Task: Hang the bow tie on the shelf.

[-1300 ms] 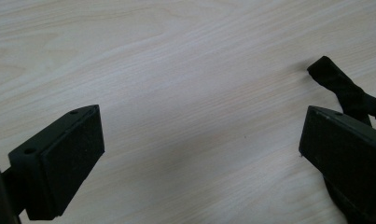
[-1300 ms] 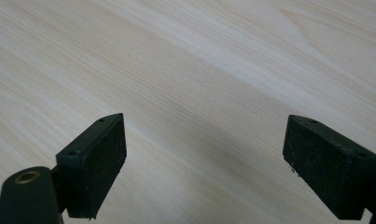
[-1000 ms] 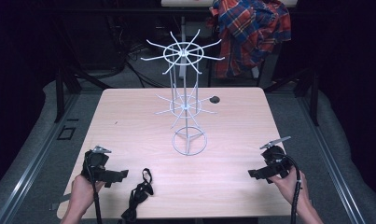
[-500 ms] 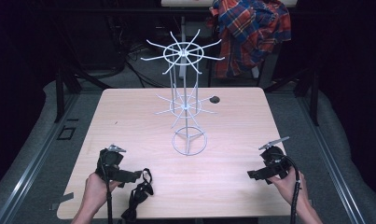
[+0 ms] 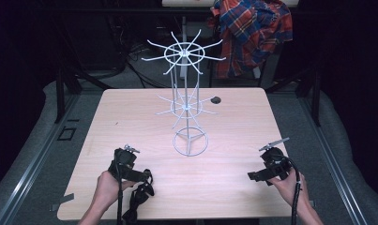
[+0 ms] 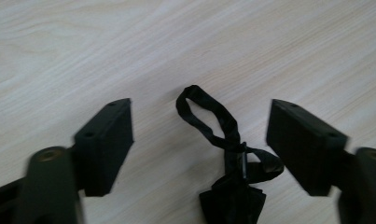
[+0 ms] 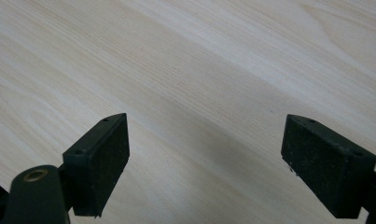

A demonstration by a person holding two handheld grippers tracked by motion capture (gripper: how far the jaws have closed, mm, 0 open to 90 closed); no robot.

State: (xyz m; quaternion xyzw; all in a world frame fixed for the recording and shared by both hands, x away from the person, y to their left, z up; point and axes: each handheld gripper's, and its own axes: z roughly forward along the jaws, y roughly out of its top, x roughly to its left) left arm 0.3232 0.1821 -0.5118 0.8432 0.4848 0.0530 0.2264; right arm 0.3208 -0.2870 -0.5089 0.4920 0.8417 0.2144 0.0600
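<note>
A black item with a looped strap lies near the table's front left edge. In the left gripper view the strap loop lies on the wood between my jaws, with a folded black bundle below it. My left gripper is open right over it, jaws on either side without touching. My right gripper hovers open at the front right, and its own view has bare wood between the jaws of the right gripper. A white wire rack with hooked arms stands mid-table.
The rack's ring base rests between the two grippers, a little farther back. A small dark object lies at the table's back right of the rack. A plaid shirt hangs behind the table.
My left gripper has moved right along the front edge until its jaws straddle the black strap. The right gripper has stayed put.
</note>
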